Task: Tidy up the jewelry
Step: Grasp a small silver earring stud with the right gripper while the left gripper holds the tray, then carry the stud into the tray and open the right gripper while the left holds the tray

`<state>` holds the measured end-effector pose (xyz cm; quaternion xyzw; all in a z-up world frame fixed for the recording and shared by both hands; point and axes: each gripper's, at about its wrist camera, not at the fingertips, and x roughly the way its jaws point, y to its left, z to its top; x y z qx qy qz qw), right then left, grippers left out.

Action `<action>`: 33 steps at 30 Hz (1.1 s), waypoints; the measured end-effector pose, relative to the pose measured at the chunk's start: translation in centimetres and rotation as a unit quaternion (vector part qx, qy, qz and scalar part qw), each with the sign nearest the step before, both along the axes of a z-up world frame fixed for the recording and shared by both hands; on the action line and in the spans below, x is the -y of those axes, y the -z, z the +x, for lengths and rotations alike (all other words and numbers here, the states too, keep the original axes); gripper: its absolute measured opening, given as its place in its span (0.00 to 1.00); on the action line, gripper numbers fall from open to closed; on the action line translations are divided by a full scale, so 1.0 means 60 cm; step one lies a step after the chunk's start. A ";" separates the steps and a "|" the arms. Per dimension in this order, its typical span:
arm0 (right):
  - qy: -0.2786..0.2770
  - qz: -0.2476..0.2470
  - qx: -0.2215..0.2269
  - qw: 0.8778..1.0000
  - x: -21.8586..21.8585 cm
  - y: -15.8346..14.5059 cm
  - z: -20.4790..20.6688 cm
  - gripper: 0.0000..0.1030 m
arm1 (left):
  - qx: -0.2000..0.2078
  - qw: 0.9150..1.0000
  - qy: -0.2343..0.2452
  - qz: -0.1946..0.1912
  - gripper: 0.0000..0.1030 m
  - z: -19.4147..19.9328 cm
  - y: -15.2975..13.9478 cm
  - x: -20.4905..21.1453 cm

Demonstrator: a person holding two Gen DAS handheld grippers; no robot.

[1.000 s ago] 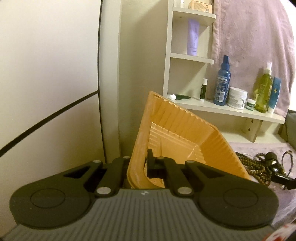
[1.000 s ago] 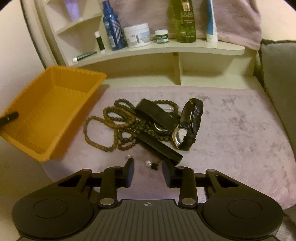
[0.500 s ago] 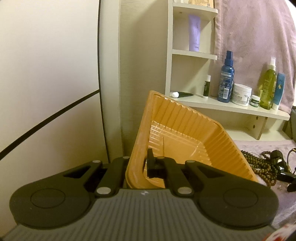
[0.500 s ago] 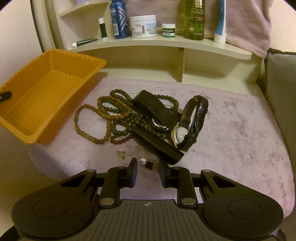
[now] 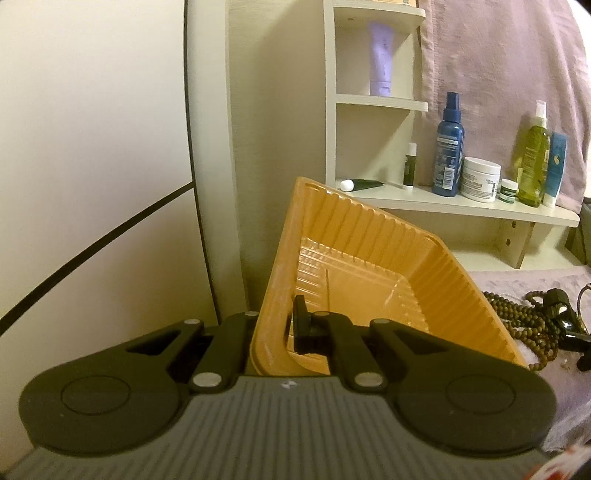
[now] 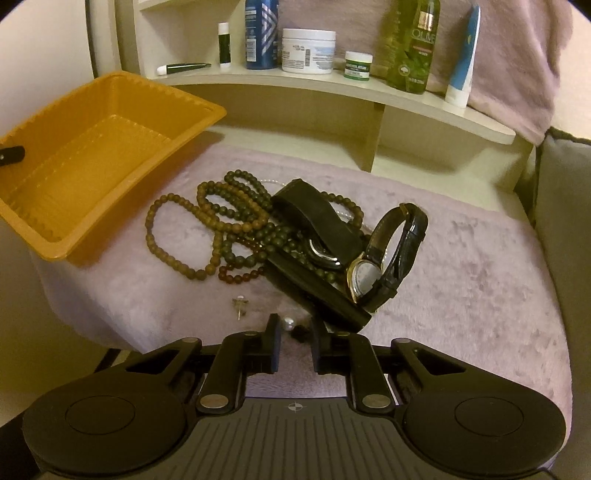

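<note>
An orange plastic tray stands tilted at the left edge of a mauve plush mat. My left gripper is shut on the tray's near wall. One of its fingertips shows inside the tray in the right wrist view. On the mat lie brown bead strands, a black strap, a gold-cased watch and a loose stud. My right gripper points down at the mat. Its jaws are closing around a pearl earring and a small dark piece, with a gap still showing.
A cream shelf behind the mat carries a blue spray bottle, a white jar, a green bottle and tubes. A grey cushion borders the mat on the right. The mat's left edge drops off below the tray.
My right gripper's jaws have narrowed and come down around the pearl earring, and the gripper has rolled a little. My left gripper still holds the tray in the same place.
</note>
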<state>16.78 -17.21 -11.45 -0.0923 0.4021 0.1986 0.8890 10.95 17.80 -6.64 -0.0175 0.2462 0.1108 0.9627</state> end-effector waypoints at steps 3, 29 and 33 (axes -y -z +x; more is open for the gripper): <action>-0.005 0.002 0.002 1.000 -0.002 -0.003 0.000 0.16 | 0.003 1.000 0.004 0.000 0.05 0.002 -0.001 -0.001; -0.151 0.125 0.032 0.980 -0.178 -0.095 0.036 0.16 | -0.003 1.000 0.008 0.002 0.05 0.009 0.002 -0.004; -0.176 0.119 0.021 0.977 -0.219 -0.083 0.039 0.16 | -0.005 1.000 0.008 0.004 0.05 0.010 0.002 -0.003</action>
